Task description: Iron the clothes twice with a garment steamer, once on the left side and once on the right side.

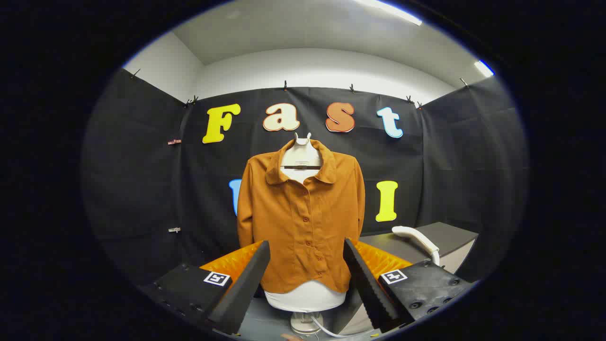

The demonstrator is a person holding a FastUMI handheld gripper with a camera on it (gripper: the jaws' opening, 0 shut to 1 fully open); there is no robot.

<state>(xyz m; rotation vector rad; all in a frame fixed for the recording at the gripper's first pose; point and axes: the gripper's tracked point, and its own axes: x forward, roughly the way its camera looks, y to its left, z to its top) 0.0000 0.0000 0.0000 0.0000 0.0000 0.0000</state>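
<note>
A rust-orange button-up shirt (303, 222) hangs on a white mannequin torso (305, 298) straight ahead, beyond my fingers. My gripper (307, 251) is open, its two fingers spread wide on either side of the shirt's lower hem and holding nothing. A white garment steamer (419, 241) lies on a dark table (450, 237) to the right of the mannequin, beyond my right finger. A thin white cord (326, 330) runs from the mannequin's base toward the right.
The mannequin stands on a round clear base (303, 324) on a grey surface. Black cloth walls close the booth behind and on both sides. The dark table with a pale front stands at the right.
</note>
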